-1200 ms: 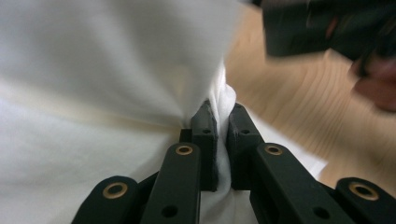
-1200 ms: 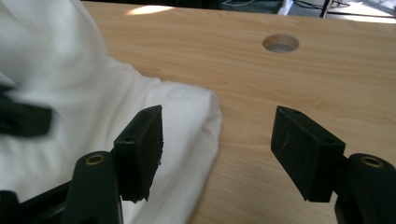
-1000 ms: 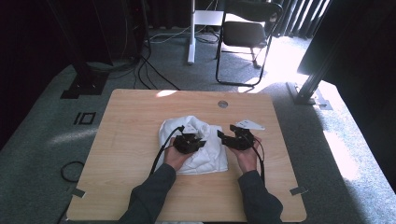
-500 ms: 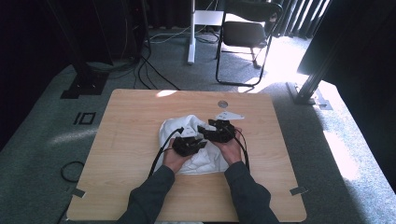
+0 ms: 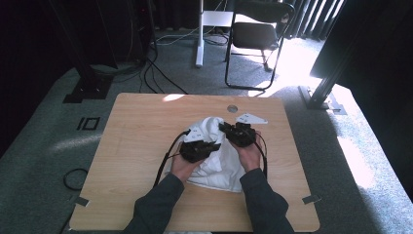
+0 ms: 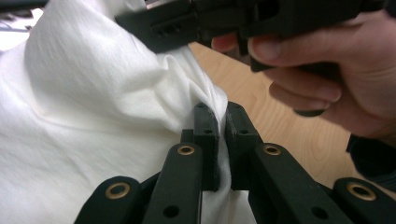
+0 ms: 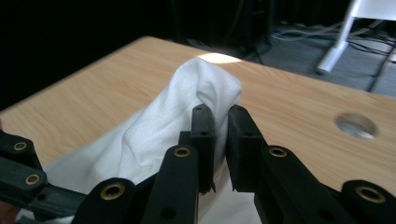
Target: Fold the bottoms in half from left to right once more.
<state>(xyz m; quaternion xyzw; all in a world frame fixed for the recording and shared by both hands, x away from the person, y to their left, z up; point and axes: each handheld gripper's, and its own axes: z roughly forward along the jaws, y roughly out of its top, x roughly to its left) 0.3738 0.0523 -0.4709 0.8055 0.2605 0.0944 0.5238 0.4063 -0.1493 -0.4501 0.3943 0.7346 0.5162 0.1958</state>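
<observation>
Now white cloth (image 5: 214, 161) bunched, peaked, left claw (image 6: 218, 122) and right claw (image 7: 219, 122) clenched on folds

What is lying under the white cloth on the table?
The white cloth rests directly on the wooden table. Bare wood shows all around it. Whatever its bunched folds cover cannot be seen.

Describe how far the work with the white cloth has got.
Done: both grips are made. The left gripper is shut on a fold of the crumpled white cloth; the right gripper, whose jaws have just been closing, pinches another. In hand: raising it off the wooden table. Left: probably spreading or folding it.
</observation>
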